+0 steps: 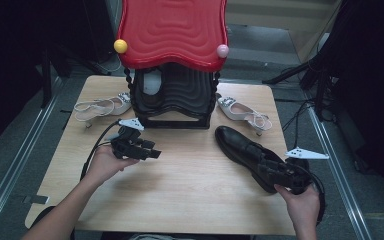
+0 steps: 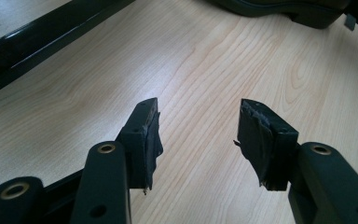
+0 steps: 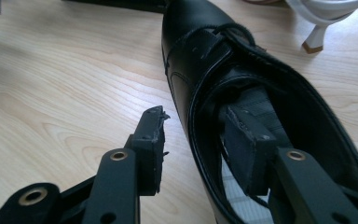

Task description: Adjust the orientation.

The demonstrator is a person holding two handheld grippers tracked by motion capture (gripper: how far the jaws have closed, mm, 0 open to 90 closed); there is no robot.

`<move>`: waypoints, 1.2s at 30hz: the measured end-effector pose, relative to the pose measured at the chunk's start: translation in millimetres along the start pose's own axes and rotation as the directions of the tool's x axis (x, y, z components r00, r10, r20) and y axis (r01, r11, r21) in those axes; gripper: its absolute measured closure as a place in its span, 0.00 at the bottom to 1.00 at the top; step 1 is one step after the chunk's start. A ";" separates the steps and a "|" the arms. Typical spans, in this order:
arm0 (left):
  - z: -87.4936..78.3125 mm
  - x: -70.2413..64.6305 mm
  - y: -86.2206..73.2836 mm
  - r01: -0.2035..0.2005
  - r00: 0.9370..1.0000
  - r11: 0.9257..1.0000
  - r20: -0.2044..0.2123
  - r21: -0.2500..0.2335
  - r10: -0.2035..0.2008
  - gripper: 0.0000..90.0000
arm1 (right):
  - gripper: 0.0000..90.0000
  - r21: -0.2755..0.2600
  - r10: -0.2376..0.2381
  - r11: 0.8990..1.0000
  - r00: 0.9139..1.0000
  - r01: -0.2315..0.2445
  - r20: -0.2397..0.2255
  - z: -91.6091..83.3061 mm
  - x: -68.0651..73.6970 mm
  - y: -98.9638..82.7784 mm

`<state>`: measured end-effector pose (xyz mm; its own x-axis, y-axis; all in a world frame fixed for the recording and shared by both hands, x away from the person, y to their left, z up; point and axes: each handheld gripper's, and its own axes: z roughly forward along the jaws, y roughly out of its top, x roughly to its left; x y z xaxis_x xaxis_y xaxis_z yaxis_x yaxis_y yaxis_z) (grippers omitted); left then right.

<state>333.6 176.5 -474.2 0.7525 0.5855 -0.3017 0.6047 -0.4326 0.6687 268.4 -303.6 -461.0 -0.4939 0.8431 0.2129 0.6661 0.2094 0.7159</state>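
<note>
A person's right gripper point(image 3: 200, 144) straddled the side wall of a black leather shoe point(image 1: 240, 145) on the wooden worktop point(image 1: 190, 180), one jaw inside the opening near the heel and the other outside it. The jaws stood partly open, the outer pad plainly clear of the leather, so the shoe was between them but not clamped. It lay at the worktop's right side, toe pointing toward a red-and-black rack point(image 1: 172, 60) at the far edge. The left gripper point(image 2: 198, 140) hovered over bare wood with its jaws wide apart and nothing between them. Two white heeled sandals lay either side of the rack, one point(image 1: 102, 107) on the left and one point(image 1: 245, 115) just beyond the black shoe's toe. The risk lay in the grip: closing on the thin upper alone might let the heavy shoe swing or slip free, or its toe might knock the near sandal.
</note>
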 end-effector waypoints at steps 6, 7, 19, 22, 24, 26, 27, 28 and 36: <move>1.0 -0.9 -0.3 -0.001 1.000 1.000 0.008 0.017 0.001 0.54 | 0.66 0.037 -0.018 0.999 1.000 0.018 0.004 19.4 4.5 11.7; 1.0 -1.3 -0.5 0.000 1.000 1.000 0.007 0.019 0.000 0.54 | 0.66 0.044 -0.017 0.999 1.000 0.017 0.004 22.4 4.6 13.5; -7.6 -1.9 -7.3 0.012 1.000 1.000 -0.009 0.008 -0.012 0.54 | 0.69 0.136 0.010 0.991 1.000 -0.010 -0.002 53.3 2.8 25.5; -11.8 -0.6 -10.4 0.022 1.000 1.000 -0.007 -0.002 -0.022 0.54 | 0.72 0.165 0.004 0.986 1.000 -0.008 0.020 60.3 5.3 27.6; -14.0 0.7 -12.2 0.030 0.999 1.000 -0.009 -0.006 -0.030 0.55 | 0.79 0.169 0.006 0.986 1.000 -0.008 0.017 62.0 6.1 27.8; -16.2 1.7 -13.7 0.039 0.999 0.999 -0.010 -0.008 -0.039 0.56 | 0.87 0.169 0.047 0.985 0.999 -0.044 -0.017 61.9 4.4 27.2; -17.1 1.7 -14.3 0.041 0.999 0.999 -0.013 -0.013 -0.041 0.57 | 0.90 0.173 0.067 0.983 0.997 -0.060 -0.034 61.4 3.1 27.2; -18.3 2.3 -14.9 0.038 0.999 0.999 -0.012 -0.013 -0.038 0.57 | 0.91 0.178 0.080 0.981 0.996 -0.071 -0.047 60.7 1.6 27.5; -19.8 4.5 -16.4 0.054 0.998 0.998 -0.021 -0.024 -0.054 0.56 | 0.92 0.179 0.118 0.979 0.989 -0.101 -0.085 51.8 4.9 32.9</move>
<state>321.9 199.8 -473.0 0.7130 0.6221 -0.3235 0.6377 -0.3836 0.6679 316.9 -266.8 -470.8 -0.4579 0.8166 0.3515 0.8016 0.2082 0.5604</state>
